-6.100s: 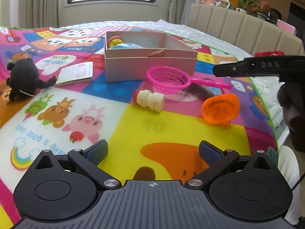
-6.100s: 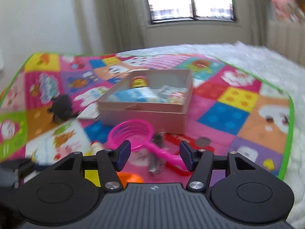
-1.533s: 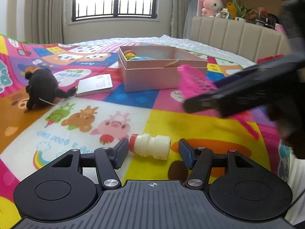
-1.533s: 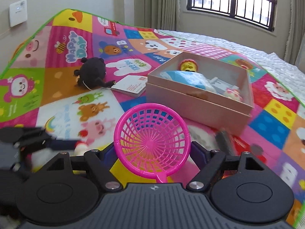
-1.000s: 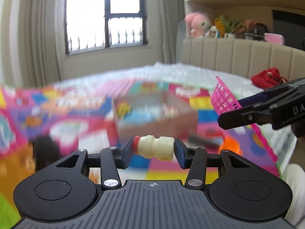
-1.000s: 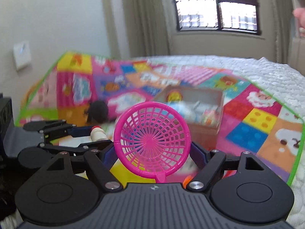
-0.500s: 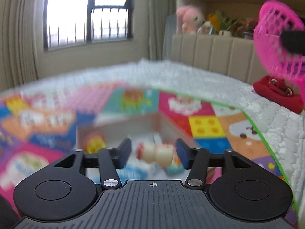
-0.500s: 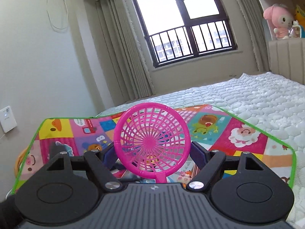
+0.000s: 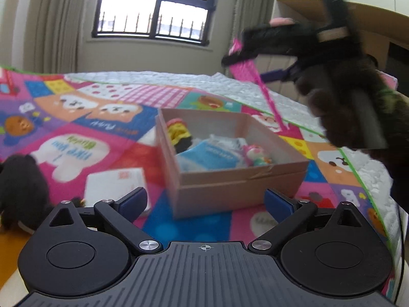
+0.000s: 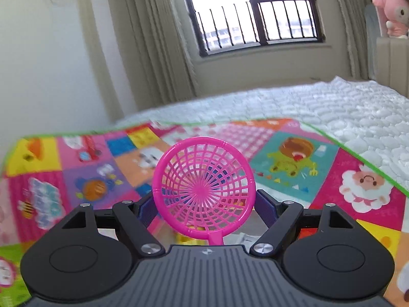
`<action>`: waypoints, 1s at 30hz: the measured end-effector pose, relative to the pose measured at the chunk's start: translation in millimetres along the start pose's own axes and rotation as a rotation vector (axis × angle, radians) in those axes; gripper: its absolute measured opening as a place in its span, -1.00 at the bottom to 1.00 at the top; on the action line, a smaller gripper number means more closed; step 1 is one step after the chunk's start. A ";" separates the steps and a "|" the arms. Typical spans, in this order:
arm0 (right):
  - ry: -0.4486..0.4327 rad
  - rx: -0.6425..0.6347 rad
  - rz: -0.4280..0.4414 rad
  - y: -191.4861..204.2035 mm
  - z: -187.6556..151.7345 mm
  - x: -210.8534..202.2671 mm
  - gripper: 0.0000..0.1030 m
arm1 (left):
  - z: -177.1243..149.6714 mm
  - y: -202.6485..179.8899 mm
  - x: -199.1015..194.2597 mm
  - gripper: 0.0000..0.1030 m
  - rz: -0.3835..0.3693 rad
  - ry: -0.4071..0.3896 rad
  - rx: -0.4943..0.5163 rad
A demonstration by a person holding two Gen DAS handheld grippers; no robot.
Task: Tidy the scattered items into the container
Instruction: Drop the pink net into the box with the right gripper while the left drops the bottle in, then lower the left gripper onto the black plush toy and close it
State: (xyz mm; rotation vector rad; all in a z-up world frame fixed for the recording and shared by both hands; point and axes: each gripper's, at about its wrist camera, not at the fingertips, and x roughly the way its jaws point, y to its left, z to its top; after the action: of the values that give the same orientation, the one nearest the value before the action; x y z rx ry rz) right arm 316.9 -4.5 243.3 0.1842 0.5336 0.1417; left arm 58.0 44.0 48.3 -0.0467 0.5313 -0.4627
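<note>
Left wrist view: the left gripper (image 9: 204,200) has nothing between its jaws, and they're opening wide. The cardboard box (image 9: 230,179) sits straight ahead of them, its near wall just past the fingertips, already holding a blue packet (image 9: 209,154) and a few small toys. Off to the left of the jaws there's a black plush toy (image 9: 20,192) and a white card (image 9: 115,181) out on the play mat (image 9: 76,138) covering the bed, so there's more to collect. The interesting bit is the pink strainer (image 10: 203,189): in the right wrist view the right gripper (image 10: 203,208) has its jaws clamped on either side of the round basket, with the handle pointing back toward the camera. From the left camera you can see that gripper up high, above and to the right of the box, with the strainer handle (image 9: 265,94) slanting down toward the box's far right corner. So the right hand is obviously the one to finish this; I'd guess it needs to come down and toward the box before letting go, and the long handle probably wants lining up with the box's length or it'll hang over the rim.
</note>
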 end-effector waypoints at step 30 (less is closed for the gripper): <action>-0.060 -0.074 -0.190 -9.0 -181.3 -155.8 0.96 | 0.3 109.2 17.6 0.99 0.654 0.017 -0.139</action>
State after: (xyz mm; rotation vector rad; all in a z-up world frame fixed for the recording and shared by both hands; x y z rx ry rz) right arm 91.3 -16.7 164.7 0.0651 0.4825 -0.0296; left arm 116.7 134.1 22.6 -0.0002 0.5611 0.2120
